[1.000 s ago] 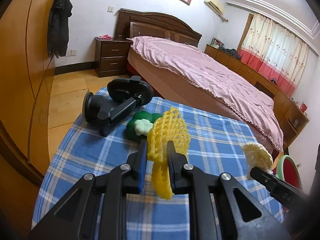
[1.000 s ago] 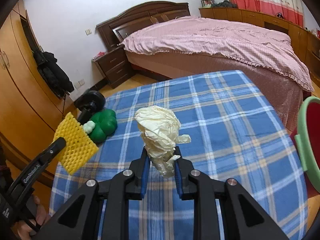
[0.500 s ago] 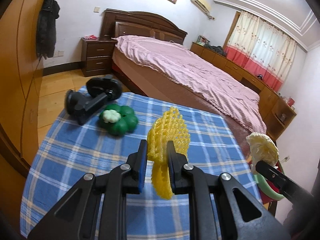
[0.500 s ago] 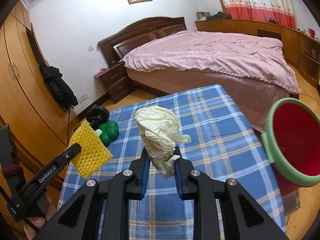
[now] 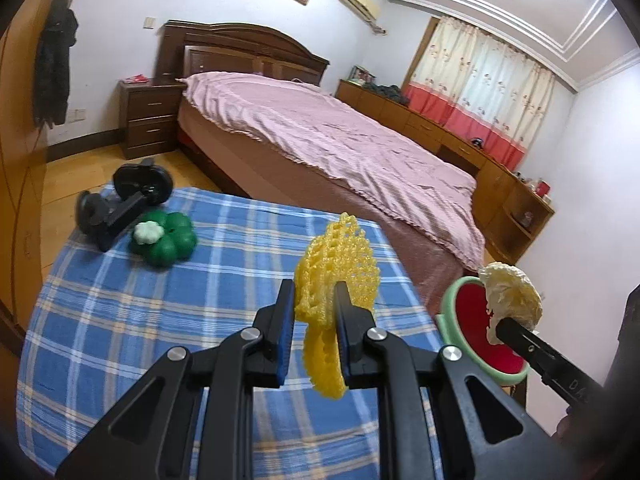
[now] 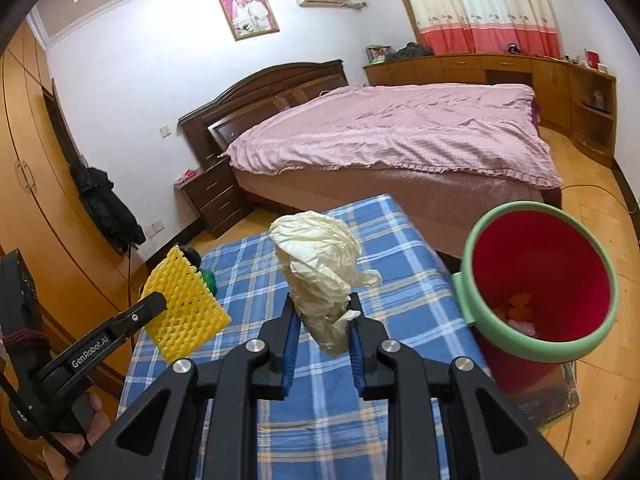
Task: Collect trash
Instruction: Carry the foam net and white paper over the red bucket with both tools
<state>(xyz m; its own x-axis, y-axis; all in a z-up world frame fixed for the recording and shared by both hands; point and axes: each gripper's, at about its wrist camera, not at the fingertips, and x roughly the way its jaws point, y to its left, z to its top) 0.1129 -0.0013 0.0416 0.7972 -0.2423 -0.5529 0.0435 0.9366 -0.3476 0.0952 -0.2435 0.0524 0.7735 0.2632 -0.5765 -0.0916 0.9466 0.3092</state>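
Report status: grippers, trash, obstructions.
Left gripper shut on yellow foam net. Right gripper shut on crumpled cream paper. Red green-rimmed bin beside table, path unobstructed.

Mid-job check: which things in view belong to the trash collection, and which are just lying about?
Job:
- yellow foam net, clamped in the left tool
- crumpled paper, clamped in the right tool
- red bin with green rim

Lying about:
- green toy pepper on the checked tablecloth
- black holder beside it

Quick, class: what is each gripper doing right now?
Left gripper: closed on the yellow foam net sleeve.
Right gripper: closed on the crumpled cream paper wad.
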